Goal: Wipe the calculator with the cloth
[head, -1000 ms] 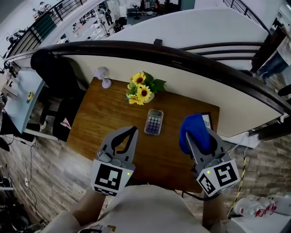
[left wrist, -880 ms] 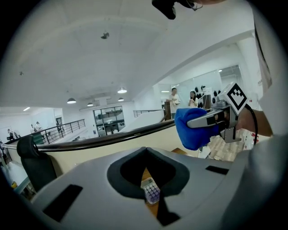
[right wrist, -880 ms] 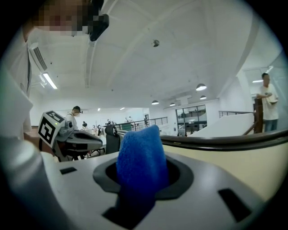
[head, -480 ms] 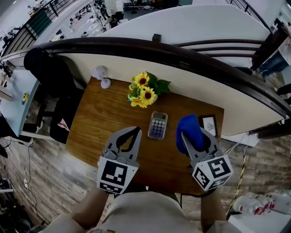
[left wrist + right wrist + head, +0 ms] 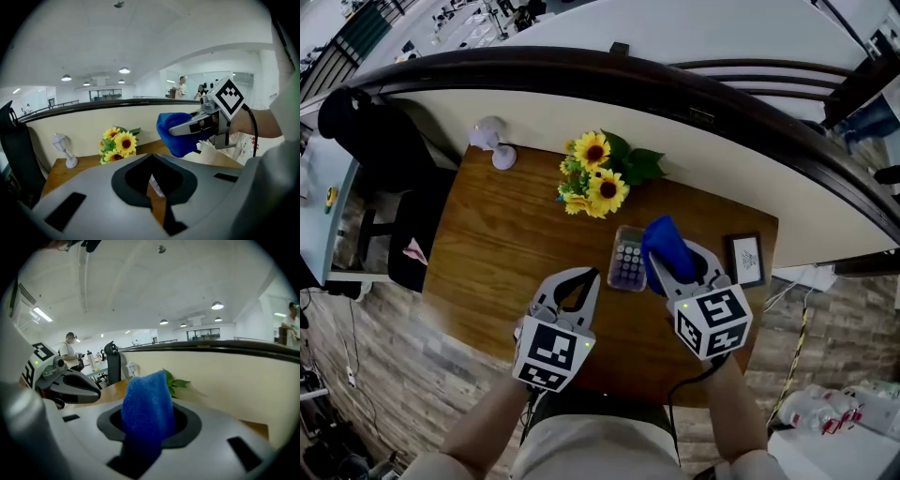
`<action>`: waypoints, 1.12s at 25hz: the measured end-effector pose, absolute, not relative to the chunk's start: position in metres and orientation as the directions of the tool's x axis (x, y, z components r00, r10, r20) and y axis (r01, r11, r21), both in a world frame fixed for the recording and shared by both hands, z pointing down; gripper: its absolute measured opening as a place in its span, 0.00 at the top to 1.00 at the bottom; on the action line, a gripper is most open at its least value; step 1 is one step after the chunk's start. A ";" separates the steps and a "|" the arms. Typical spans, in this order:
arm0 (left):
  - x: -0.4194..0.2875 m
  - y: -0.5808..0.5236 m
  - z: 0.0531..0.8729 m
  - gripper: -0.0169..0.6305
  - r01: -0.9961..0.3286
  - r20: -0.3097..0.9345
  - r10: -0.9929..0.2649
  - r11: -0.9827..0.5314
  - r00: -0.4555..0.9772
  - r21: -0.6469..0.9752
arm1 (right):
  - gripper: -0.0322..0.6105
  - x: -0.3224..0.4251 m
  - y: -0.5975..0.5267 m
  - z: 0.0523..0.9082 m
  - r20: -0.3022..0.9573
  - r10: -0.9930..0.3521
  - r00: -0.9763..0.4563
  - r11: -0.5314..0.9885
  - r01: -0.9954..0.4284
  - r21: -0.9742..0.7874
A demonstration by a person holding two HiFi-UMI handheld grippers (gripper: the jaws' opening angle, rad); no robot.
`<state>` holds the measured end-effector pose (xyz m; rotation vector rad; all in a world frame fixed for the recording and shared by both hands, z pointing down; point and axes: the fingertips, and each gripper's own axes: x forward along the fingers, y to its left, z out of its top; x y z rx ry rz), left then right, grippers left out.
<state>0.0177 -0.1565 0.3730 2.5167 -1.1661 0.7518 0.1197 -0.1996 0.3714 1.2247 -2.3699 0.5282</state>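
Observation:
The pale calculator (image 5: 626,261) lies flat on the wooden table (image 5: 497,253), just in front of the sunflowers. My right gripper (image 5: 667,261) is shut on a blue cloth (image 5: 661,246), which hangs at the calculator's right edge and overlaps it a little in the head view. In the right gripper view the cloth (image 5: 145,413) stands up between the jaws. My left gripper (image 5: 591,277) is shut and holds nothing, a short way in front of the calculator's left side. Through its jaws a sliver of the calculator (image 5: 157,185) shows, with the cloth (image 5: 176,136) above right.
A bunch of sunflowers (image 5: 595,180) stands behind the calculator. A small white lamp (image 5: 492,147) is at the table's back left corner, and a framed picture (image 5: 746,260) lies at the right edge. A curved cream wall with a dark rail (image 5: 694,98) backs the table. A black chair (image 5: 366,131) stands to the left.
My right gripper has carried the blue cloth leftward and forward, from beside the picture frame up to the calculator's right edge. The left gripper stays shut in front of the calculator.

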 end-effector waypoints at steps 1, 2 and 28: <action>0.018 -0.158 0.385 0.97 -0.766 0.568 -0.618 -0.642 0.544 0.035 | 0.72 0.118 -0.203 0.383 0.536 -0.662 -0.524 0.542 -0.829 -0.141; 0.018 -0.160 0.397 0.97 -0.765 0.575 -0.609 -0.642 0.546 0.047 | 0.72 0.116 -0.207 0.393 0.546 -0.653 -0.524 0.544 -0.827 -0.142; 0.052 -0.167 0.570 0.97 -0.722 0.683 -0.422 -0.653 0.596 0.226 | 0.72 0.074 -0.243 0.555 0.694 -0.466 -0.549 0.666 -0.734 -0.134</action>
